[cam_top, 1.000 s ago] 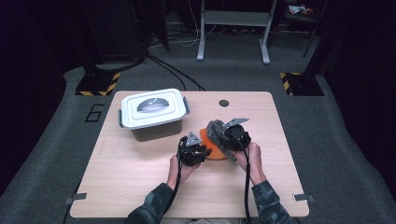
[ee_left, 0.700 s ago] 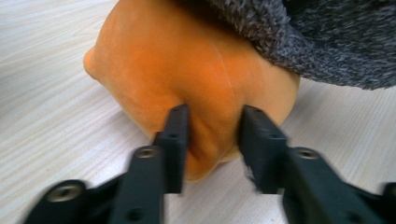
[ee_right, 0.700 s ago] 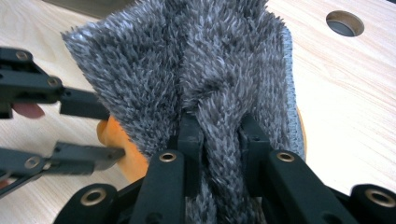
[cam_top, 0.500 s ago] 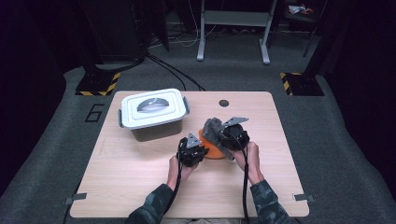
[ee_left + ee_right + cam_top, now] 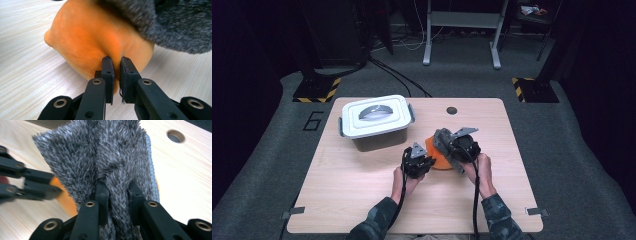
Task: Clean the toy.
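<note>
A soft orange object (image 5: 437,154) lies mid-table with a grey fluffy cloth (image 5: 443,137) draped over its top. My left gripper (image 5: 427,160) comes at it from the near left. In the left gripper view the left gripper (image 5: 116,60) is shut on a pinched fold of the orange object (image 5: 95,37), under the grey cloth (image 5: 175,22). My right gripper (image 5: 453,146) sits on the right side. In the right gripper view the right gripper (image 5: 117,185) is shut on a ridge of the grey cloth (image 5: 100,152), with orange (image 5: 66,203) showing below it.
A grey box with a white clip-on lid (image 5: 374,117) stands at the table's back left, close to the orange object. A round cable hole (image 5: 452,110) sits near the far edge. The wooden tabletop (image 5: 357,195) stretches bare in front of the hands.
</note>
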`<state>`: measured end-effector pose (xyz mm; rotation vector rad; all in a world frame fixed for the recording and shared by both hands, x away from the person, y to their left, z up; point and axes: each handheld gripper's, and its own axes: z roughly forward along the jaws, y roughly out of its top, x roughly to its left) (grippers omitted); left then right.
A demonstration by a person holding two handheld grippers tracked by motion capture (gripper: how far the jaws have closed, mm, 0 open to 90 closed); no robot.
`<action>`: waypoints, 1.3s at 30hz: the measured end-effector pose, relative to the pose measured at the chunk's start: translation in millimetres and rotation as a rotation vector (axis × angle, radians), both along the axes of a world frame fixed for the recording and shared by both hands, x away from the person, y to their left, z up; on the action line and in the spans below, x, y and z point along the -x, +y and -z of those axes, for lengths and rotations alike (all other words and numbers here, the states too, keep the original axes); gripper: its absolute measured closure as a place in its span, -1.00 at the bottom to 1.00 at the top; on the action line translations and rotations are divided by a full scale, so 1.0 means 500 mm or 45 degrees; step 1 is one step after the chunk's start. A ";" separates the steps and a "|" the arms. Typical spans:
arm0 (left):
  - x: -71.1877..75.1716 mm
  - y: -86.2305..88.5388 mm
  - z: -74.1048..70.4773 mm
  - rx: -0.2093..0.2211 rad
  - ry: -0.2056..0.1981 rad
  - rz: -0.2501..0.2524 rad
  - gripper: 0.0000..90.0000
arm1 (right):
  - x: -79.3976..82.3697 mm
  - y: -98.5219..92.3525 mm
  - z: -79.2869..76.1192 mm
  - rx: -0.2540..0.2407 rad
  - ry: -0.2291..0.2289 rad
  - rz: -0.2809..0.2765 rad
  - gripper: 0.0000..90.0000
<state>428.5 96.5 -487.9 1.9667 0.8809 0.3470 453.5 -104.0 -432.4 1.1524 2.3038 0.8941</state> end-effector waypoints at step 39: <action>-0.001 0.003 0.005 0.010 0.014 0.025 0.83 | 0.020 -0.071 -0.019 -0.025 0.001 0.097 0.66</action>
